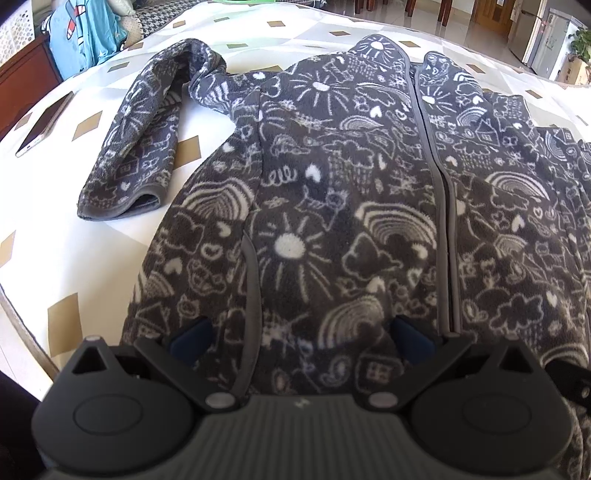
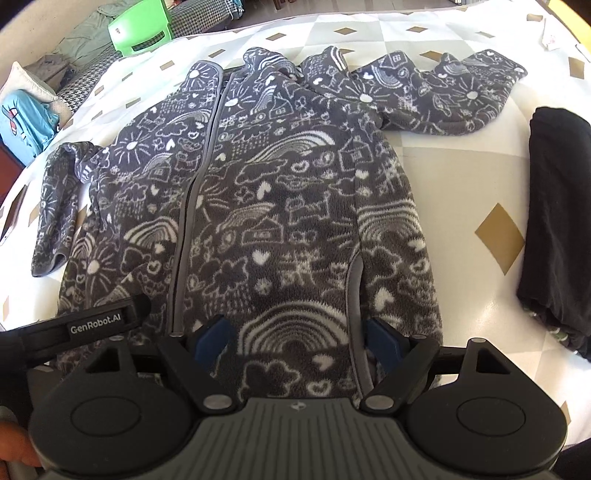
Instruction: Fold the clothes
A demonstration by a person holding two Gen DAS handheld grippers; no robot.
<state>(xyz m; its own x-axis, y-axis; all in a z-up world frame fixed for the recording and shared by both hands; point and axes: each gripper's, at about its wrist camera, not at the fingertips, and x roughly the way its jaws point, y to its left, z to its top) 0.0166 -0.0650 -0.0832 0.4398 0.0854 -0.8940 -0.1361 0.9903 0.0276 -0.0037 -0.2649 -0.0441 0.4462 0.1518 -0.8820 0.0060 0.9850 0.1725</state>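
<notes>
Hovering both grippers over the hem of the fleece jacket (image 1: 332,206); it lies flat, front up and zipped, on the table (image 1: 92,236) with its white cloth and gold diamonds; the hem sits at the near edge, the collar points toward the far edge. My left gripper (image 1: 299,334) stands with its jaws well apart over the fabric beside the zip (image 1: 439,206); the blue pads (image 1: 192,338) are clear of each other, though whether they touch the fleece I cannot tell. My right gripper (image 2: 297,339) is spread wide too, straddling the rainbow print at the hem; nothing is pinched between its pads (image 2: 214,338), and a grey pocket seam (image 2: 354,295) runs down just inside the right-hand one. In the right view, the left gripper's black arm pokes in at the lower left, lying across the jacket's hem. One sleeve (image 1: 136,147) is bent back toward the near-left side of the table, its cuff resting on the cloth; the other sleeve (image 2: 443,96) stretches out toward the far-right corner. A phone (image 1: 44,123) lies near the left edge, well apart from the jacket; a folded black garment (image 2: 557,221) rests along the right edge, apart from the jacket's side. Beyond the far-left corner sits a green chair (image 2: 140,33).
</notes>
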